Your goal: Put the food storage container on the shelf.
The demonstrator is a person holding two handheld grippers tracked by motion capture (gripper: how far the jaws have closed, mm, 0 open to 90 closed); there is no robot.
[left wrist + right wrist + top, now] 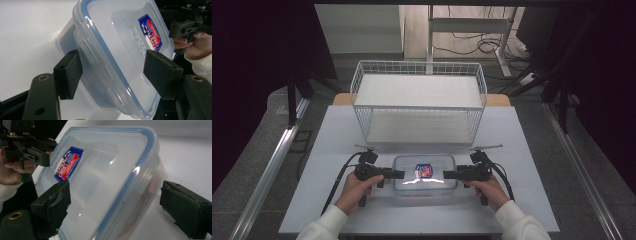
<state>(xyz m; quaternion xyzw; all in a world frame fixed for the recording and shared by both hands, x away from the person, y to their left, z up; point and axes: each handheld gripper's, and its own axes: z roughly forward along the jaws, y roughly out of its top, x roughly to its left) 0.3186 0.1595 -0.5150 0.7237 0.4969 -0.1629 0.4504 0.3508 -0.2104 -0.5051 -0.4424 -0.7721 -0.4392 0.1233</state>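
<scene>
- Left tongs point(401, 174) sit at the left short end of the clear plastic container point(425, 173), jaws spread wide. In the left gripper view one pad is down by the side wall near the clip flap and the other is up over the lid, and I can't tell for sure whether either touches.
- Right tongs point(446, 174) are mirrored at the right short end, also apart. The right gripper view shows the container's edge sitting in the gap between the two pads, nothing clamped.
- The container rests flat on the white bench point(337, 150), just in front of the wire basket shelf point(419, 102), between the two hands. Lid is on, with a blue seal around the rim and a red and blue sticker point(424, 170) on top.
- Handling guess: looks empty or nearly so, so light. Smooth glossy plastic, so probably slippery under the foam pads, and the thin walls could flex if squeezed hard.
- Best hold, I'd say, is the stiff lid rim at each short end, pinching rim and lip together rather than the bare wall.
</scene>
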